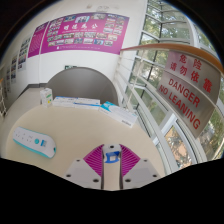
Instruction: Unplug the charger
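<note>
My gripper [112, 151] is over a beige table [85, 135], and its two magenta pads [96, 160] press on a small white charger with a blue mark [112, 156]. The charger sits between the fingertips, lifted off the table. A white power strip with blue-green markings [34, 142] lies flat on the table ahead and to the left of the fingers, well apart from the charger. I cannot see the charger's prongs or any cable.
White flat boxes [78, 102] and another box [122, 113] lie at the table's far end. A small carton [46, 97] stands at the far left. A glass wall with red "DANGER NO LEANING" lettering [186, 95] runs along the right. Posters [85, 32] hang on the far wall.
</note>
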{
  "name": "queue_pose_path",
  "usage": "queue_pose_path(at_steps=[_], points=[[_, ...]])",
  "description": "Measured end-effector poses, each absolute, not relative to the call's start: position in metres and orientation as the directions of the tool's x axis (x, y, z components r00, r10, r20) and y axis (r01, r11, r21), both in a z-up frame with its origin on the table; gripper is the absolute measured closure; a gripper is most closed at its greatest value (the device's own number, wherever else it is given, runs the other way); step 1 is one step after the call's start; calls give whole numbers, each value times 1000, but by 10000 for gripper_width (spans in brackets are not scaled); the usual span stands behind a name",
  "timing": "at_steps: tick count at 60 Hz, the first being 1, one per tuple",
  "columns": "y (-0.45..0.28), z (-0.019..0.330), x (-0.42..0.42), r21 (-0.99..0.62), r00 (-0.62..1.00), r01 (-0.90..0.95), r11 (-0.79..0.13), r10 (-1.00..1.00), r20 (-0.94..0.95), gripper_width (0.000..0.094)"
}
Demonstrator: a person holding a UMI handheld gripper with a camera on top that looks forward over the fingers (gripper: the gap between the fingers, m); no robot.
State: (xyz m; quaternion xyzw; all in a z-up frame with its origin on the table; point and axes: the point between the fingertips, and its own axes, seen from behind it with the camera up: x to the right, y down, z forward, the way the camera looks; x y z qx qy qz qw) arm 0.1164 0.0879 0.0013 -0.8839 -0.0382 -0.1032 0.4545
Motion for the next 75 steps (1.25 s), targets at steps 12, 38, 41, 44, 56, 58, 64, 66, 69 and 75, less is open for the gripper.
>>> queue_pose_path(at_steps=[12, 38, 41, 44, 56, 58, 64, 66, 69, 75], points=[[62, 15, 106, -791, 987, 102, -604, -35, 154, 225], [-86, 149, 63, -838, 988, 103, -535, -42, 148, 83], [-112, 166, 55, -843, 987, 109, -527, -43, 154, 83], [-140, 178, 48, -837, 985, 116, -534, -43, 165, 83], [-225, 214, 21, -825, 986, 110, -554, -41, 159, 85], [-233, 216, 15, -823, 988, 105, -558, -36, 150, 87], [-251, 220, 0, -830, 992, 86, -551, -28, 122, 85], [-254, 220, -3, -829, 993, 81, -553, -24, 113, 84], [-259, 221, -5, -829, 994, 78, -554, -26, 111, 86], [-262, 224, -4, -828, 991, 84, -554, -37, 125, 85]])
